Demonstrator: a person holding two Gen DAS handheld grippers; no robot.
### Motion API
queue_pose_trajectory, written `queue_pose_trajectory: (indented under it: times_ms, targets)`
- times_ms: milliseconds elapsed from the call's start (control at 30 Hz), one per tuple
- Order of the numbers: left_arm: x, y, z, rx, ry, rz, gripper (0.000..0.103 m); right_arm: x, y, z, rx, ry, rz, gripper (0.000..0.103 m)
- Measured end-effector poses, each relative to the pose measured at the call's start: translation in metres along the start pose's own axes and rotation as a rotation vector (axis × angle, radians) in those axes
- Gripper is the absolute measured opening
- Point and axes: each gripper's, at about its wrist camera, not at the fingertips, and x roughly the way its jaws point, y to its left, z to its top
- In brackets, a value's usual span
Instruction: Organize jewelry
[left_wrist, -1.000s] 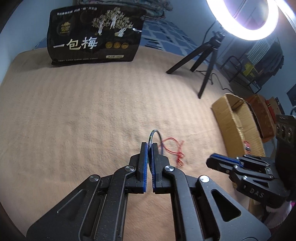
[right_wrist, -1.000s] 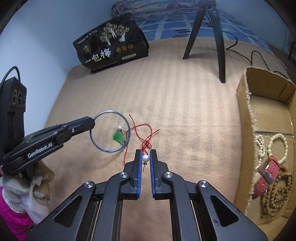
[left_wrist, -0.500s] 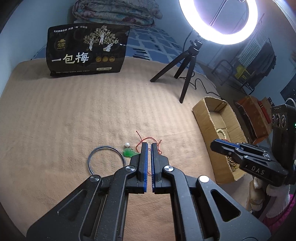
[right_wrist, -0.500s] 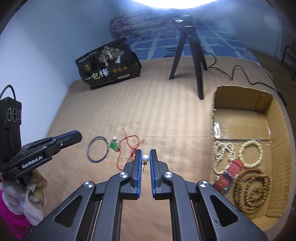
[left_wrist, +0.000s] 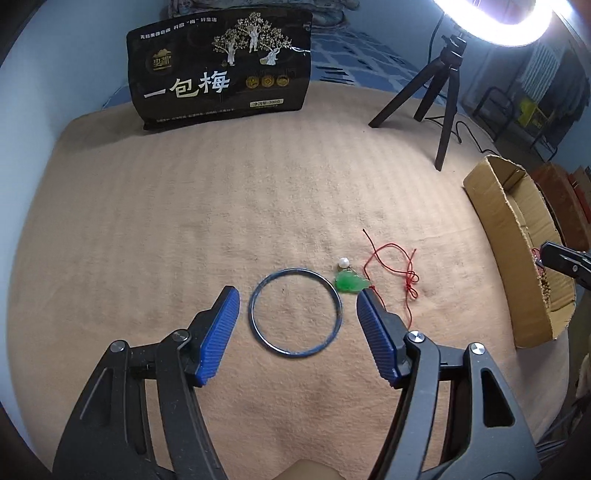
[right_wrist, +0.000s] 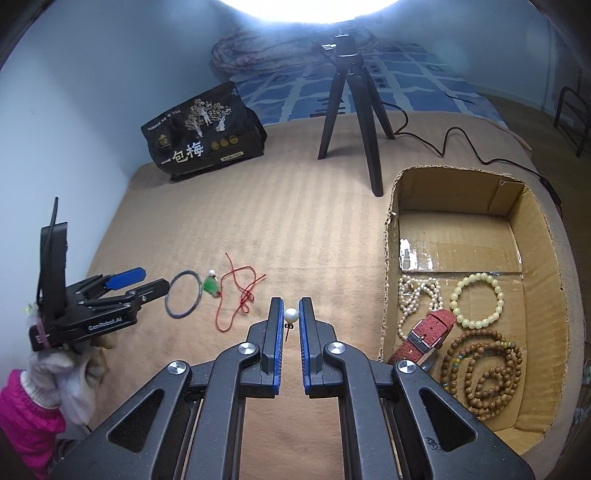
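Note:
A thin blue bangle (left_wrist: 295, 313) lies flat on the tan blanket between the fingers of my left gripper (left_wrist: 297, 300), which is open wide and empty above it. A green pendant (left_wrist: 350, 282) with a small pearl (left_wrist: 344, 263) and a red cord (left_wrist: 396, 266) lie just right of the bangle. My right gripper (right_wrist: 291, 309) is shut on a pearl earring (right_wrist: 290, 316), held above the blanket left of the cardboard box (right_wrist: 390, 258). The bangle (right_wrist: 183, 293) and left gripper (right_wrist: 147, 282) also show in the right wrist view.
The box holds a pearl strand (right_wrist: 417, 295), a pale bead bracelet (right_wrist: 478, 301), a red watch strap (right_wrist: 424, 336) and brown beads (right_wrist: 484, 380). A black snack bag (left_wrist: 221, 70) stands at the back. A tripod (right_wrist: 351, 110) with cable stands near the box.
My left gripper let go of the bangle, which now lies on the blanket, and opened wide. My right gripper rose and drew back towards the box with the pearl earring.

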Motion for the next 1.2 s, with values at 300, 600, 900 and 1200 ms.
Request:
queue_pose_trajectory:
  times_ms: [300, 600, 900, 1200]
  targets:
    - [0.031, 0.024, 0.001, -0.142, 0.072, -0.036, 0.074, 0.001, -0.003, -0.001, 0.003, 0.004, -0.009, 0.007]
    - [0.052, 0.01, -0.002, -0.122, 0.128, -0.037, 0.077, 0.007, -0.003, -0.002, 0.007, 0.012, -0.016, 0.007]
    - [0.06, -0.015, -0.012, 0.017, 0.096, 0.073, 0.092, 0.008, -0.002, -0.002, 0.008, 0.014, -0.019, 0.007]
    - [0.064, -0.005, -0.01, -0.037, 0.069, 0.088, 0.1, 0.01, -0.007, -0.003, 0.008, 0.018, -0.032, 0.007]
